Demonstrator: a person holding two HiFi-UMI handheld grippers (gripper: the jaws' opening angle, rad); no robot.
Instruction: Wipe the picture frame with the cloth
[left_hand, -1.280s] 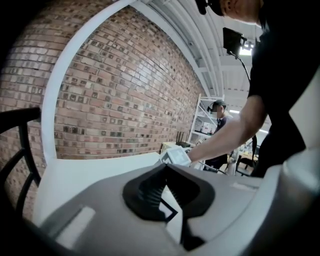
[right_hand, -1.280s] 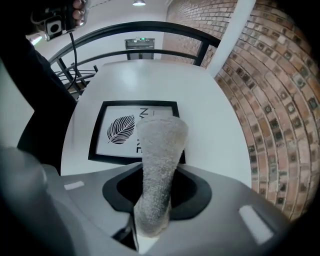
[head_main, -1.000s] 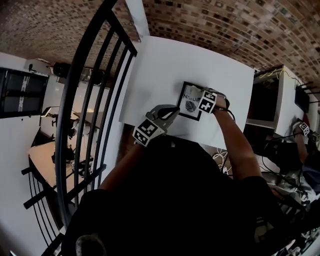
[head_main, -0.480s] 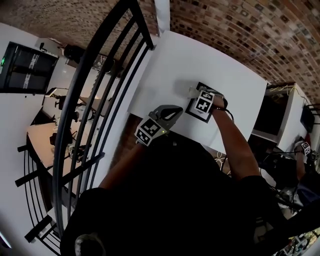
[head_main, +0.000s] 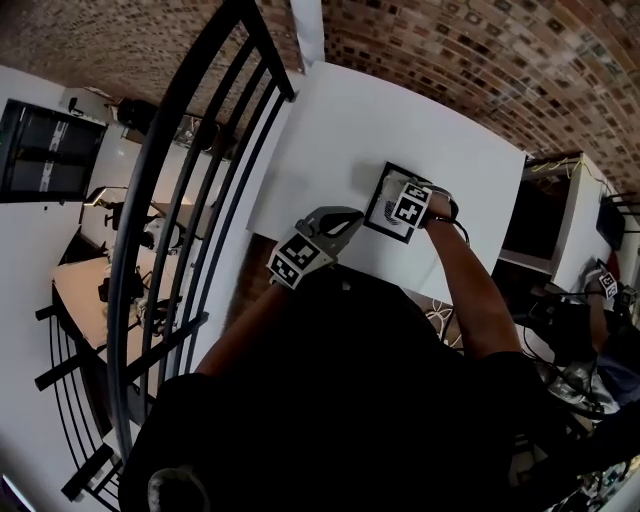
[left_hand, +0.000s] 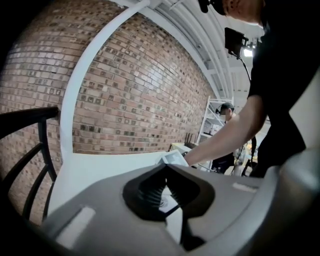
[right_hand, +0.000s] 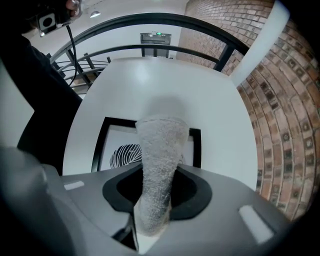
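A black picture frame (head_main: 381, 201) with a white mat and a dark leaf print lies flat on the white table (head_main: 330, 130). My right gripper (head_main: 398, 203) hangs over its right part, shut on a grey cloth. In the right gripper view the cloth (right_hand: 159, 150) runs forward from the right gripper (right_hand: 156, 175) and lies across the middle of the frame (right_hand: 102, 145), hiding part of the print. My left gripper (head_main: 350, 216) is near the table's front edge, left of the frame, apart from it. Its tips (left_hand: 167, 167) meet with nothing between them.
A black metal railing (head_main: 190, 200) curves along the table's left side. Brick surface (head_main: 450, 50) lies beyond the table. A shelf unit (head_main: 545, 210) stands to the right, and another person with a marker cube (head_main: 608, 280) is at the far right edge.
The right gripper swept the cloth left across the frame, then back toward its right side. The left gripper stayed put. The head camera shifted a little.
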